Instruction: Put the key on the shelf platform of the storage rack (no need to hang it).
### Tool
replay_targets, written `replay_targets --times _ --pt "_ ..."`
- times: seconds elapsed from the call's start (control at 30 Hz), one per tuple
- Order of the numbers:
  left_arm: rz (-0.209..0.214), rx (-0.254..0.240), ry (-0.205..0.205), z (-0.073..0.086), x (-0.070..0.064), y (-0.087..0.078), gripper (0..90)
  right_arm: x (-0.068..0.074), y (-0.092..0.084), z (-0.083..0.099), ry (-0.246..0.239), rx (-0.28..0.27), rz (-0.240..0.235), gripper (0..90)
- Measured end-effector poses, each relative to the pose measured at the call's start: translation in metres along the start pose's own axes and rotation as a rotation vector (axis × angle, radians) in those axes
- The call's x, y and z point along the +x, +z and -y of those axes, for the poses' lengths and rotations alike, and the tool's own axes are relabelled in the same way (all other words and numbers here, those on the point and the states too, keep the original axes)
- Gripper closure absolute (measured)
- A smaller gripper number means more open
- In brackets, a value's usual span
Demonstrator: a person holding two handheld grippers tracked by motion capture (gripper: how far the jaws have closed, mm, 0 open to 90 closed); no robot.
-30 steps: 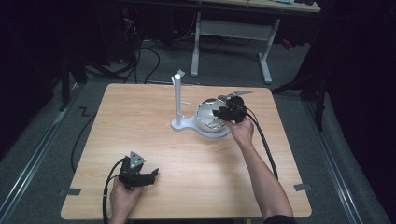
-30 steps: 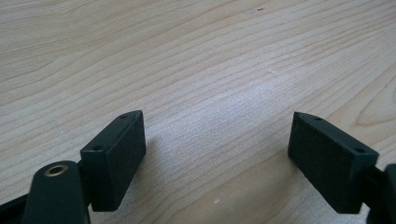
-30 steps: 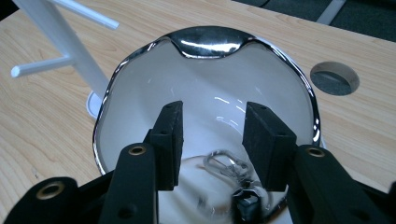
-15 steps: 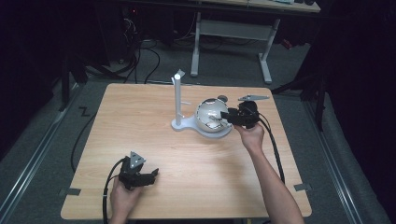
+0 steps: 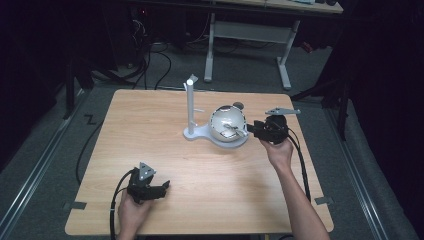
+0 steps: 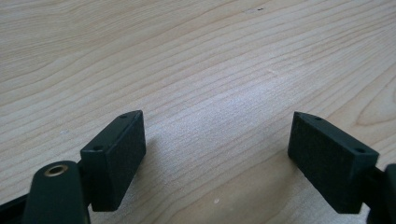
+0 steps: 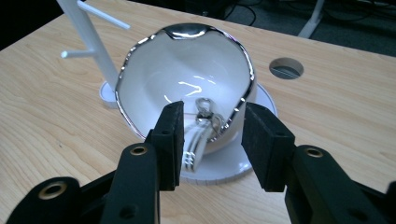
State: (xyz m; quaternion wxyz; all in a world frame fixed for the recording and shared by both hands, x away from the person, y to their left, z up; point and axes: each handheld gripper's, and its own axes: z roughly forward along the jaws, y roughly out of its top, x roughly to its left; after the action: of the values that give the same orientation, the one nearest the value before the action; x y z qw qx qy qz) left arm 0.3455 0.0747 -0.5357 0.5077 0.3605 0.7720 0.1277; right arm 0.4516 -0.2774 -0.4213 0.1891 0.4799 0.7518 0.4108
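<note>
At centre right of the high view, the right gripper [image 5: 252, 127] faces a white cup [image 5: 226, 124] tilted on its saucer [image 5: 239, 142] beside a white stand [image 5: 190, 107]. Its jaws, just closing, flank the silver handle [image 7: 201, 130] without pressing. At lower left, the left gripper [image 5: 159, 188] rests on the surface [image 5: 150, 135], jaws spread.

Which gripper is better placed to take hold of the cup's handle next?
Right. The right gripper sits at the cup, jaws either side of its handle, not pressing. The left gripper rests open near the table's front edge.
</note>
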Motion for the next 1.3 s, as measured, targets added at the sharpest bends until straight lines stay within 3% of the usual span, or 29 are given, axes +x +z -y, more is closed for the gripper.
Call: replay_targets --times 0.13,0.57,0.83,0.9,1.2,1.3 --pt "0.0 0.0 0.001 0.0 0.0 0.0 19.4 -0.005 -0.004 0.005 0.022 0.003 0.001 58.4" --pt "0.004 -0.001 0.008 0.0 0.001 0.0 19.3 0.002 -0.025 0.006 -0.007 -0.024 0.007 57.0" --pt "0.001 0.0 0.002 0.0 0.0 0.0 19.2 -0.007 -0.038 0.014 0.042 -0.048 -0.011 57.3" --pt "0.01 0.005 0.021 0.001 0.001 -0.001 19.1 -0.009 -0.041 0.015 0.053 -0.047 -0.022 57.3" --pt "0.01 0.007 0.013 0.001 0.0 -0.001 19.2 -0.008 -0.056 0.018 0.037 -0.055 -0.02 57.5" --pt "0.012 0.006 0.017 0.001 0.001 -0.001 19.3 -0.011 -0.061 0.024 0.057 -0.06 -0.024 57.5"
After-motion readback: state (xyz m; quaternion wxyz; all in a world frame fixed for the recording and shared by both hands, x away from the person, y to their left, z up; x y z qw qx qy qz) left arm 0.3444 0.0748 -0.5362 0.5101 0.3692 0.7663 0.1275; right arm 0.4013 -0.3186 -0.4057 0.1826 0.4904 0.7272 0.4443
